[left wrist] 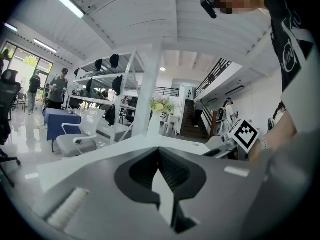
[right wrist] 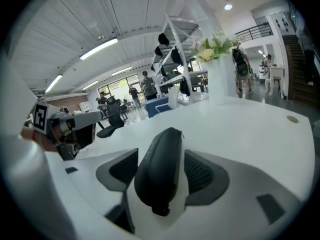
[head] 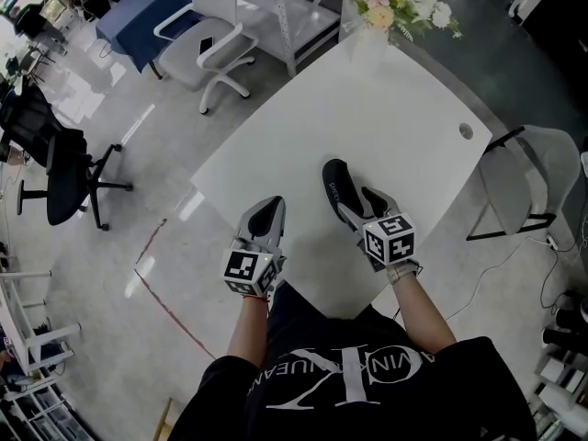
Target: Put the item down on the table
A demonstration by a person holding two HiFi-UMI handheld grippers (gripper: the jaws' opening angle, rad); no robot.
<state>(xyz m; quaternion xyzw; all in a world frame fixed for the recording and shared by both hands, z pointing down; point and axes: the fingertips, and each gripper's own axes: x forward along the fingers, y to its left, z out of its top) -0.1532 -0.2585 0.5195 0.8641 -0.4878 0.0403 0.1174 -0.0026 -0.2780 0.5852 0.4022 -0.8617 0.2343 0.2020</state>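
Observation:
A black oblong zip case (right wrist: 159,169) lies lengthwise between the jaws of my right gripper (right wrist: 161,171), low over the white table (head: 367,108). The jaws stand apart. The case leans against the left pad, and a thin strip of white shows between it and the right pad (right wrist: 200,174). In the head view the case (head: 334,184) pokes forward from the right gripper (head: 358,205) near the table's front edge. My left gripper (head: 265,217) hovers at the table's near-left edge with its jaws closed together and nothing in them (left wrist: 161,170).
A vase of flowers (head: 397,3) stands at the table's far corner, and a round cable hole (head: 466,130) sits near the right edge. A white office chair (head: 207,49), a black chair (head: 60,168) and a grey chair (head: 528,177) surround the table.

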